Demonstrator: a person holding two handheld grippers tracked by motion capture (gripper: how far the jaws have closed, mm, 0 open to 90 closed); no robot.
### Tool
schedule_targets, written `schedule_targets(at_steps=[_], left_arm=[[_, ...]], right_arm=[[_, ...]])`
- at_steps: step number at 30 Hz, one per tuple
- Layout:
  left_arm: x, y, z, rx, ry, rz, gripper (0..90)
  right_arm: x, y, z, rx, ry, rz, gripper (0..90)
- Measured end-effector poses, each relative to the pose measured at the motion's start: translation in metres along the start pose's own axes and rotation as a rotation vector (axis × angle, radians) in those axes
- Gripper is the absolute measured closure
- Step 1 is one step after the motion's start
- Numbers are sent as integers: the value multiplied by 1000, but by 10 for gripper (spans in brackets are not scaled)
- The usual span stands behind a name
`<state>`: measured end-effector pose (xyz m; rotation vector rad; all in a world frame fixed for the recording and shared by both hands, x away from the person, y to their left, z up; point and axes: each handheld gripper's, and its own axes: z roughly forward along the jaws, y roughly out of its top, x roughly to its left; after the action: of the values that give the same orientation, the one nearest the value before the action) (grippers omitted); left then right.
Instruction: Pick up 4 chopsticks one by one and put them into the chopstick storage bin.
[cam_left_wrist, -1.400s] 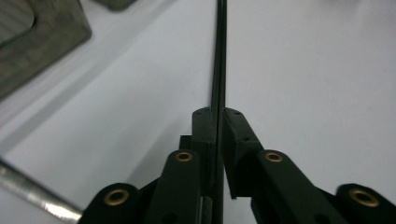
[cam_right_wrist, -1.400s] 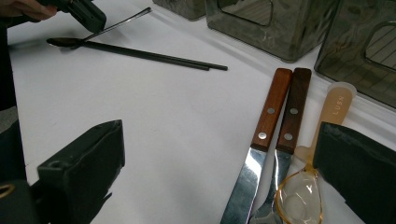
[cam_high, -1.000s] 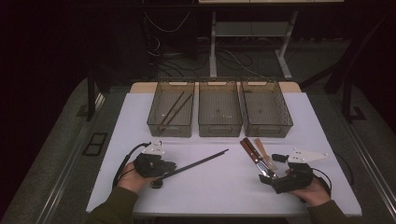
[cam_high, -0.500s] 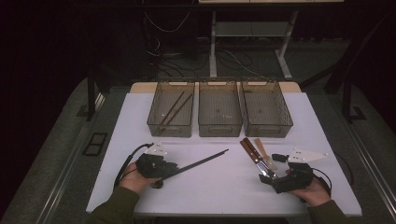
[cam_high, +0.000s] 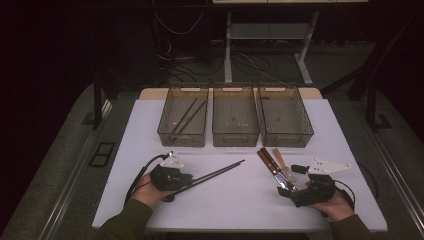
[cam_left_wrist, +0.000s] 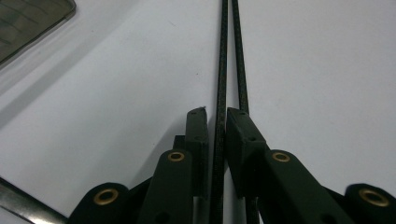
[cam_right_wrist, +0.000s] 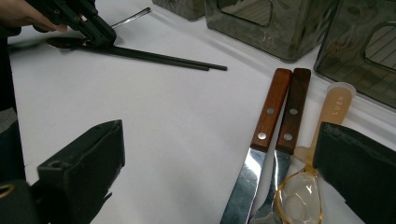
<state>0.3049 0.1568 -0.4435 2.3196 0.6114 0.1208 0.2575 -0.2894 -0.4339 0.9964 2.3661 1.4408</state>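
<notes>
- The left gripper (cam_high: 186, 181) has its jaws closed on two black chopsticks (cam_high: 217, 174), which lie on the white table (cam_high: 240, 205) and point toward the three trays (cam_high: 235, 117).
- The left tray (cam_high: 183, 118) contains two more chopsticks.
- The right gripper (cam_high: 285, 187) has its jaws wide open around two wooden-handled knives (cam_right_wrist: 275, 121) and one amber plastic spoon (cam_right_wrist: 327, 116), gripping nothing.

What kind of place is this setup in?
Probably a lab or data-collection workspace, not a kitchen: a white tabletop laid out with three smoky translucent plastic bins in a row, loose cables on the dark floor behind it, and a metal-legged bench frame against a blacked-out background.
</notes>
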Motion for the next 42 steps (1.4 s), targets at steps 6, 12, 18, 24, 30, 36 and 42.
schedule_targets(at_steps=[6, 12, 18, 24, 30, 36, 42], left_arm=[[-2, 0, 1, 5, 21, 19, 800], [-2, 1, 1, 17, 34, 21, 835], [-2, 2, 1, 13, 36, 2, 847], [-2, 2, 2, 7, 43, 10, 847], [-2, 4, -1, 2, 42, 9, 848], [-2, 6, -5, -21, 45, 3, 848], [-1, 7, -10, -34, 36, 3, 850]], right_arm=[[0, 0, 0, 2, 2, -1, 24], [1, 0, 0, 5, 1, -1, 24], [1, 0, 0, 3, 2, -1, 24], [1, 0, 0, 3, 2, -1, 24], [1, 0, 0, 1, 2, -3, 24], [1, 0, 0, 3, 3, -2, 24], [1, 0, 0, 2, 2, -3, 24]])
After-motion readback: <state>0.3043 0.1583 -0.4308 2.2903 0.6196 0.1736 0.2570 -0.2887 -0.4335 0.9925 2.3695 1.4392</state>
